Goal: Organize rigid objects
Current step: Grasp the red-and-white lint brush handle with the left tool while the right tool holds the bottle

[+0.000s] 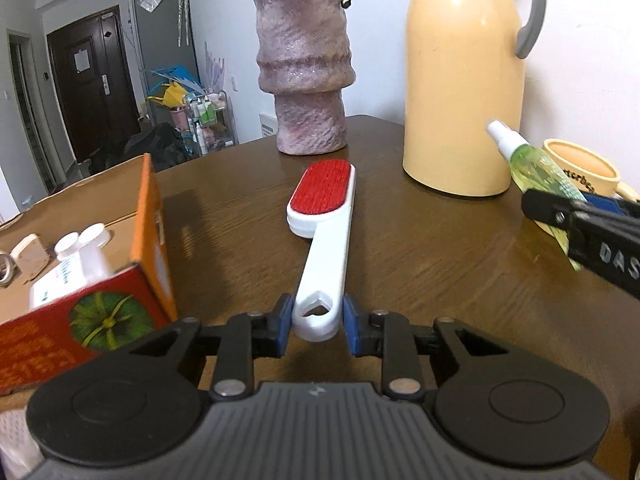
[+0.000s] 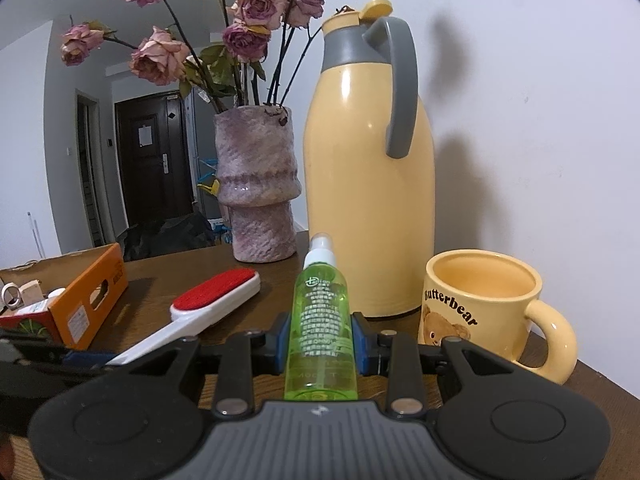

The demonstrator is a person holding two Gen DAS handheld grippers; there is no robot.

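A white lint brush with a red pad lies on the brown table, its head pointing away from me. My left gripper is shut on the end of its handle, blue pads against both sides. A green spray bottle with a white nozzle is held lengthwise in my right gripper, which is shut on its body just above the table. In the left wrist view the spray bottle and the right gripper appear at the right. An open orange cardboard box stands to the left of the brush.
The box holds white bottles and other small items. A purple vase with dried roses, a tall yellow thermos and a yellow Butterbear mug stand at the back by the white wall. The table ends behind the vase.
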